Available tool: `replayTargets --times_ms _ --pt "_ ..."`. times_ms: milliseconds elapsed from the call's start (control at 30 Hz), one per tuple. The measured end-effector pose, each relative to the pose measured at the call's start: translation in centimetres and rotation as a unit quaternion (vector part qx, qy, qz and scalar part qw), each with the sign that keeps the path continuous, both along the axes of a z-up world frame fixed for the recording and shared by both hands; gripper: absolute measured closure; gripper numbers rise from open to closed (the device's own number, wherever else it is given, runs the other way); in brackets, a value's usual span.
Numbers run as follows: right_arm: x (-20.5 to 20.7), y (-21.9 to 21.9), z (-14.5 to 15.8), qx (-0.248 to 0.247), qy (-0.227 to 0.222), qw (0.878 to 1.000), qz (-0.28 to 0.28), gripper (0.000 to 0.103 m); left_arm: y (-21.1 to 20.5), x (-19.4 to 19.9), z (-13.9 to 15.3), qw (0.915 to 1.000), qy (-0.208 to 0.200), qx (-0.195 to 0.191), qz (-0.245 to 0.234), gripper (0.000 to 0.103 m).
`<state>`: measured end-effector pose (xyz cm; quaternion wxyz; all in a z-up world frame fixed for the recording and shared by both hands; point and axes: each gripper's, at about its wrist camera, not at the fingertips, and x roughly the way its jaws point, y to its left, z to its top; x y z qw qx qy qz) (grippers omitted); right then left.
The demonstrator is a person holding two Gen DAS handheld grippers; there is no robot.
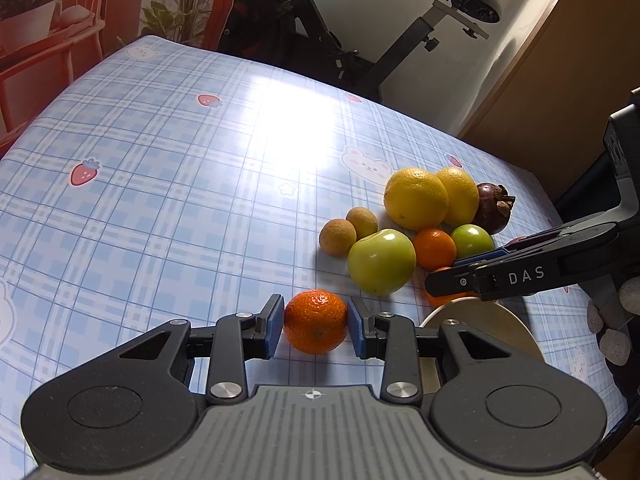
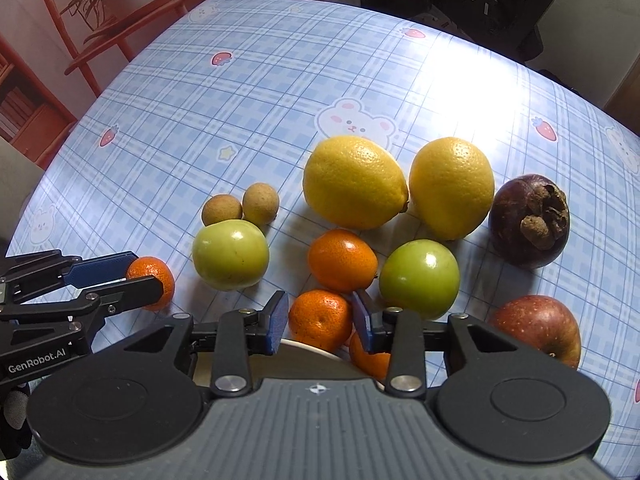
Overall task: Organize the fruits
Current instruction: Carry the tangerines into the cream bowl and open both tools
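Left gripper (image 1: 316, 322) pinches a small round orange mandarin (image 1: 316, 321) – right gripper (image 2: 320, 322) spread around another orange mandarin (image 2: 320, 320) on the blue-checked desk (image 2: 280, 80).

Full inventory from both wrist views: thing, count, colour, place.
tangerines: 4, orange; one loose mid-cluster, one in the left tool, one between the pads of the right tool, one partly hidden under that tool
lemons: 2, yellow; side by side at the back of the cluster
green fruits: 2, green; either side of the loose tangerine
small round fruits: 2, tan; touching, behind one green fruit
mangosteen: 1, dark purple; beside the lemons
apple: 1, red; near corner
plate: 1, cream; under the right tool
tablecloth: 1, blue plaid
exercise bike: 1, black; behind the table
left tool: shut on a tangerine
right tool: open around a tangerine
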<state>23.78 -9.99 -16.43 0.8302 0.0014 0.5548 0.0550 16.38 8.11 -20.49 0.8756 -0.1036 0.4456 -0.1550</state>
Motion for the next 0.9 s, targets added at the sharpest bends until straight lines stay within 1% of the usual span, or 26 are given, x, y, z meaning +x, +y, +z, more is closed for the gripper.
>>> replayTargets --times_ms 133,267,433,600,733,900 --pt "0.0 0.3 -0.1 -0.008 0.001 1.0 0.004 0.064 0.1 -0.1 0.1 1.0 0.002 0.002 0.001 0.067" --pt "-0.2 0.4 0.0 -0.008 -0.01 1.0 0.006 0.066 0.1 -0.3 0.6 0.9999 0.0 0.013 0.001 0.067" --pt "-1.4 -0.8 0.9 0.019 -0.037 0.999 -0.011 0.067 -0.1 -0.8 1.8 0.9996 -0.012 0.025 0.003 0.067" --pt "-2.6 -2.1 1.9 0.054 -0.059 0.996 -0.028 0.068 -0.9 -1.3 3.3 0.999 -0.024 0.037 -0.005 0.067" --pt "-3.3 -2.6 2.1 0.071 -0.068 0.994 -0.038 0.069 -2.1 -1.6 3.9 0.9985 -0.03 0.044 -0.009 0.067" --pt "-3.9 -2.8 2.3 0.081 -0.076 0.993 -0.037 0.069 -2.8 -2.0 4.2 0.9984 -0.032 0.046 -0.015 0.067"
